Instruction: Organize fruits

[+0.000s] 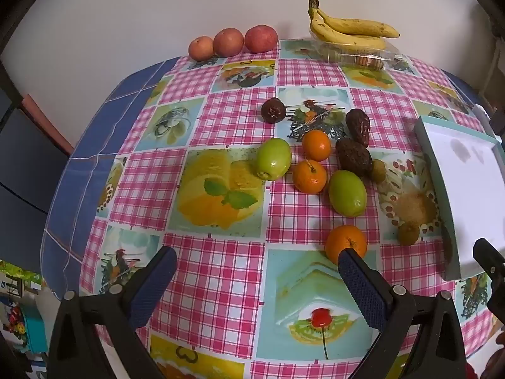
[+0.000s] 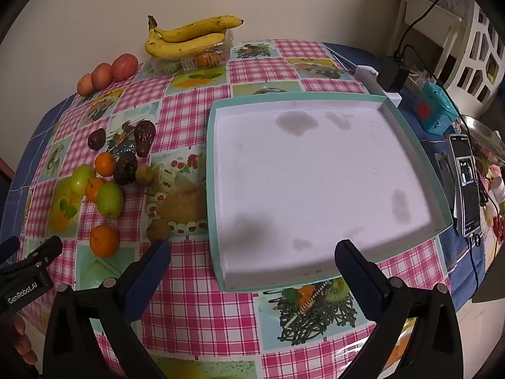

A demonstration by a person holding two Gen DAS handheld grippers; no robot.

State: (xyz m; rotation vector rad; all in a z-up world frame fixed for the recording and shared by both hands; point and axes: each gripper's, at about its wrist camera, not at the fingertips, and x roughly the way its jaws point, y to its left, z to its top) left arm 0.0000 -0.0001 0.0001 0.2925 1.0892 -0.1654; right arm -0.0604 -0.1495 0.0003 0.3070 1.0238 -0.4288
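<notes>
Both grippers are hovering with fingers spread: the left gripper (image 1: 257, 260) near a tangerine (image 1: 345, 242), the right gripper (image 2: 252, 252) over the tray (image 2: 217, 189).

Both overlook table (image 1: 221, 268); shared fruit.

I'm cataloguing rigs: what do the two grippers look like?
Both, left gripper and right gripper, share one build: black plastic bodies with silver pivot screws and two fingers faced with dark blue dimpled pads. White "GenRobot.AI" lettering marks the left gripper's side.
</notes>
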